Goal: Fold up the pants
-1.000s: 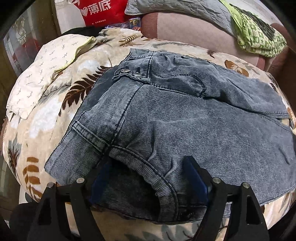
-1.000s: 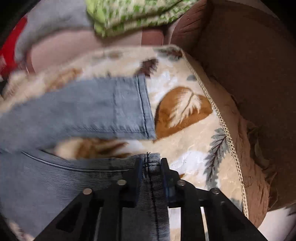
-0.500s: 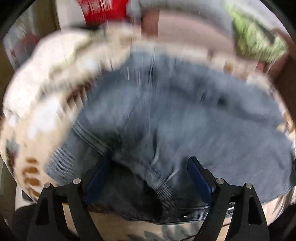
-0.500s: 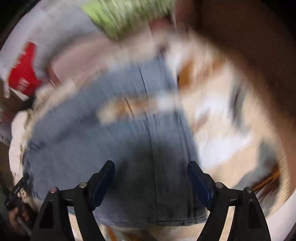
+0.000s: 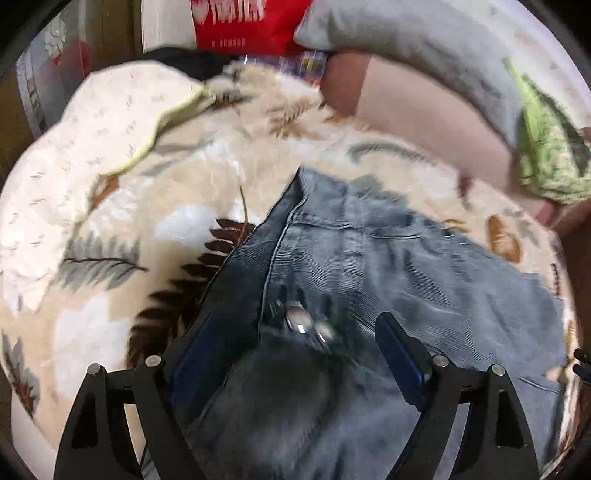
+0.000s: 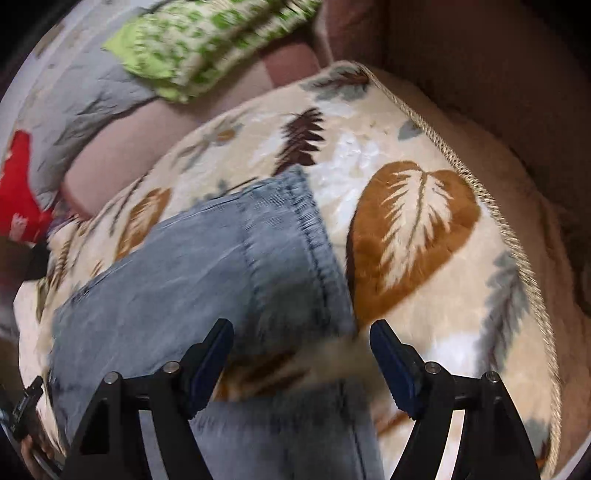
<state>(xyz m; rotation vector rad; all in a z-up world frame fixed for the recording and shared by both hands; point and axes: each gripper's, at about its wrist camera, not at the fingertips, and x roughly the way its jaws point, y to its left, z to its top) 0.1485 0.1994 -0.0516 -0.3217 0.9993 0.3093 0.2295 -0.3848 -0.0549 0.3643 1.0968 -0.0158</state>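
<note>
Left tool: my left tool (image 5: 299, 369) stood released, its pads spread wide over the waistband end of the pants (image 5: 388, 280), gripping nothing; blurred metal buttons (image 5: 303, 323) sat just between the pads.
Right tool: my right tool (image 6: 301, 363) was also released, pads apart above the leg end of the pants (image 6: 207, 273), with the hem (image 6: 317, 236) just beyond them.
Pants: the grey-blue pants lay flat on the leaf-print blanket (image 5: 122, 229), waist towards my left tool, leg hems towards my right.
Progress: I judged the first fold done, since in the right view one leg seemed to lie over the other. The lengthwise folds, hem towards waist, looked still to do. Blur kept me from being sure of the layers.
Beyond the pants: a cream patterned cloth (image 5: 110, 122) lay on the blanket's far left side; a green patterned cloth (image 6: 207, 44) rested past the blanket's far edge.
Writing: a red bag (image 5: 243, 26) behind the blanket carried white characters, too cut off and smeared for me to read.
</note>
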